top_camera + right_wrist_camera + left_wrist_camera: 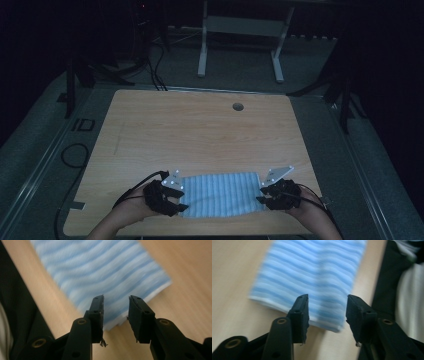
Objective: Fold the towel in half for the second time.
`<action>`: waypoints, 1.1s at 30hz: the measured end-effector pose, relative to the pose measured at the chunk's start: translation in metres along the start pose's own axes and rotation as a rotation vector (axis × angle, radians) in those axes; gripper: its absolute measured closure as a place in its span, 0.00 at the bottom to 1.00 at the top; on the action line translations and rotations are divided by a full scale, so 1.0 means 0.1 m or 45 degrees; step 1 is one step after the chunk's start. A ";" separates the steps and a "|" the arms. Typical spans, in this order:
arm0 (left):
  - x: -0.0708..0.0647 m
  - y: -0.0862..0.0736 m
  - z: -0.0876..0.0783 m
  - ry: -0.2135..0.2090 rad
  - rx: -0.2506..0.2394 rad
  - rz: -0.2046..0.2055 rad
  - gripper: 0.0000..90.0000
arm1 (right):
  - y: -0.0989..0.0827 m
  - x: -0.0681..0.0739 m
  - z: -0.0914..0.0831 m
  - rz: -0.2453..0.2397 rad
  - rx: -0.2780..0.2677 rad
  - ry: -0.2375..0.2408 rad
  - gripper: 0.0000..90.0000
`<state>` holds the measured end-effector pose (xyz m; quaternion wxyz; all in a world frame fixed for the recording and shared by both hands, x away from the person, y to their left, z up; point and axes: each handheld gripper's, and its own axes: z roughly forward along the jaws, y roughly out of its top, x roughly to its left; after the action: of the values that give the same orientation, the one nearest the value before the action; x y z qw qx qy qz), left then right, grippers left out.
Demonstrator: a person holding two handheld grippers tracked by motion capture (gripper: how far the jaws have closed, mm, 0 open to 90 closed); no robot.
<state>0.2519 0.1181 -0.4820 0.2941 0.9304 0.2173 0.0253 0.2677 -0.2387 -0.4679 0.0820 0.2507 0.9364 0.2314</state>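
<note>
Lying flat, unlabelled striped cloth [220, 195] sits between spread left gripper [172, 200] and spread right gripper [264, 196].

Folded blue-striped cloth [220, 195] lies flat near the front edge of the wooden tabletop [200, 130]. Left gripper [176, 200] sits at the cloth's left end, right gripper [263, 194] at its right end, both low on the tabletop. Round cable hole [238, 106] near the far edge. White frame legs [240, 45] on the floor behind.
</note>
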 end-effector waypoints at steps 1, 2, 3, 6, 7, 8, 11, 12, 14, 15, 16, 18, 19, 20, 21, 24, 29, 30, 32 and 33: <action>0.01 0.02 0.02 -0.009 -0.010 -0.008 0.56 | 0.03 -0.02 0.00 0.000 -0.008 -0.003 0.71; 0.01 0.04 0.05 -0.004 -0.011 -0.008 0.54 | 0.09 -0.04 0.04 -0.008 -0.011 -0.009 0.67; 0.01 0.06 0.09 0.002 -0.009 -0.009 0.54 | 0.11 -0.04 0.07 -0.011 -0.007 -0.016 0.65; 0.00 0.09 0.24 -0.022 0.011 -0.003 0.51 | 0.14 -0.03 0.14 -0.022 -0.012 -0.017 0.62; 0.01 0.09 0.29 -0.029 0.025 -0.001 0.51 | 0.14 -0.04 0.18 -0.017 -0.009 -0.004 0.61; 0.01 0.09 0.33 -0.027 0.040 0.005 0.50 | 0.15 -0.05 0.24 -0.010 -0.002 0.002 0.61; 0.00 0.07 0.45 -0.013 0.081 0.012 0.45 | 0.13 -0.08 0.41 -0.007 0.050 0.021 0.60; 0.01 0.06 0.47 -0.023 0.092 0.008 0.45 | 0.12 -0.09 0.46 -0.004 0.062 0.021 0.59; 0.02 0.01 0.52 -0.024 0.110 -0.004 0.44 | 0.11 -0.10 0.51 -0.004 0.071 0.027 0.58; 0.02 -0.01 0.53 -0.027 0.106 -0.014 0.42 | 0.08 -0.10 0.58 0.006 0.086 0.032 0.57; 0.03 -0.02 0.53 -0.034 0.098 -0.022 0.42 | 0.07 -0.11 0.60 0.003 0.089 0.028 0.56; 0.03 -0.04 0.53 -0.028 0.090 -0.033 0.39 | 0.06 -0.11 0.62 0.008 0.080 0.033 0.55; 0.04 -0.05 0.53 -0.026 0.086 -0.026 0.39 | 0.06 -0.12 0.62 0.009 0.086 0.031 0.54; 0.05 -0.05 0.53 -0.033 0.089 -0.019 0.39 | 0.06 -0.12 0.63 0.014 0.090 0.034 0.54; 0.07 -0.05 0.53 -0.025 0.088 -0.018 0.39 | 0.07 -0.13 0.65 0.010 0.090 0.035 0.54; 0.15 -0.06 0.52 -0.028 0.091 -0.013 0.39 | 0.11 -0.17 0.68 0.019 0.087 0.058 0.54; 0.31 -0.03 0.51 -0.022 0.101 -0.028 0.39 | 0.24 -0.28 0.75 0.023 0.095 0.073 0.53; 0.34 -0.03 0.52 -0.022 0.096 -0.042 0.39 | 0.30 -0.34 0.78 0.027 0.097 0.068 0.53; 0.43 -0.01 0.52 -0.015 0.098 -0.060 0.39 | 0.33 -0.37 0.80 0.027 0.098 0.064 0.53; 0.48 0.00 0.52 -0.013 0.101 -0.061 0.39 | 0.37 -0.41 0.83 0.032 0.100 0.062 0.53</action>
<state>0.3046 0.1105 -0.5288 0.2586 0.9359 0.2389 0.0050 0.3410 -0.1985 -0.5214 0.0465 0.2596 0.9433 0.2016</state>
